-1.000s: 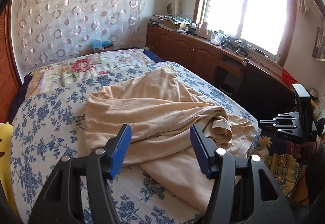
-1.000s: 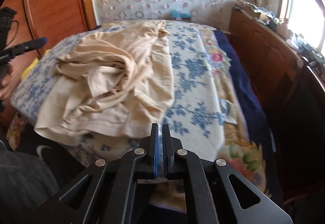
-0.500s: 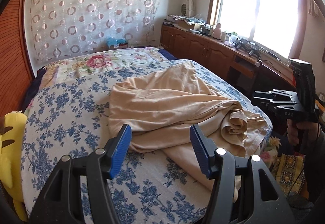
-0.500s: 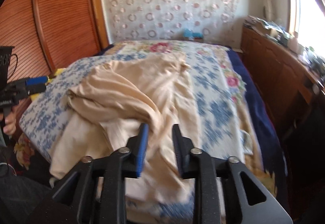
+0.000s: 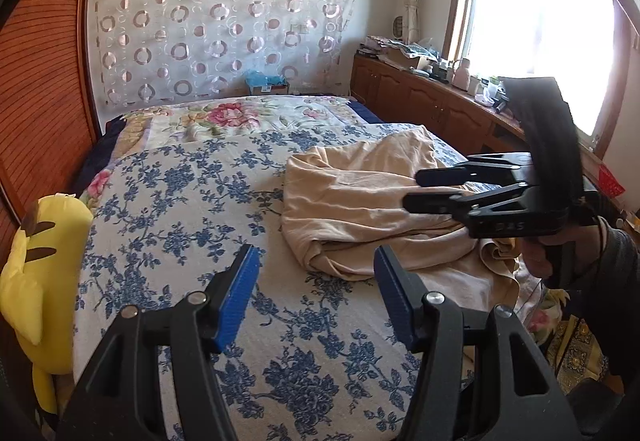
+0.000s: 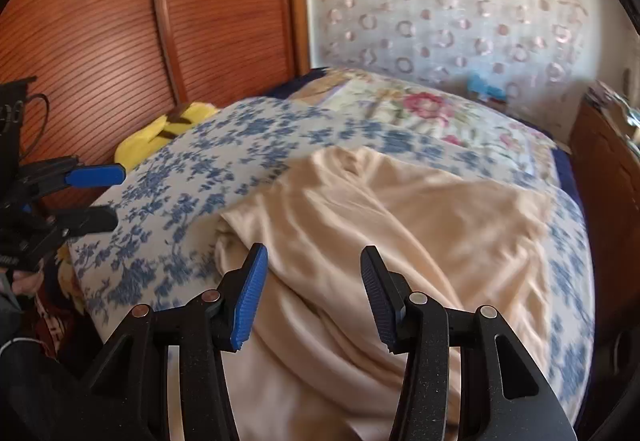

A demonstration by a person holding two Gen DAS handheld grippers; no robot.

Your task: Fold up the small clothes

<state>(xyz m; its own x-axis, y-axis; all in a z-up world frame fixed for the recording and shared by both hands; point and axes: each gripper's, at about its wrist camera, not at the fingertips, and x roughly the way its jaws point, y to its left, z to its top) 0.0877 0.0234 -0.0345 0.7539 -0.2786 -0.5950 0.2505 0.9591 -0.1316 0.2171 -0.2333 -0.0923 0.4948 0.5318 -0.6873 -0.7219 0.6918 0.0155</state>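
Both your left gripper (image 5: 316, 293) and right gripper (image 6: 314, 295) stand apart and empty, the right just opening; the bunched garment (image 6: 400, 225) may give you two layers.

Left gripper (image 5: 316, 297): jaws apart, nothing between the blue pads, pointing forward and down.
Right gripper (image 6: 314, 291): jaws have just been opening, now parted, nothing pinched between them, tilted down.
Right gripper from the left view (image 5: 416, 187): fingers level, reaching leftward, one above the other.
Right hand (image 5: 538, 261): wrapped round the handle below the gripper, dark sleeve behind it.
Left hand (image 6: 24, 283): partly seen under its gripper.
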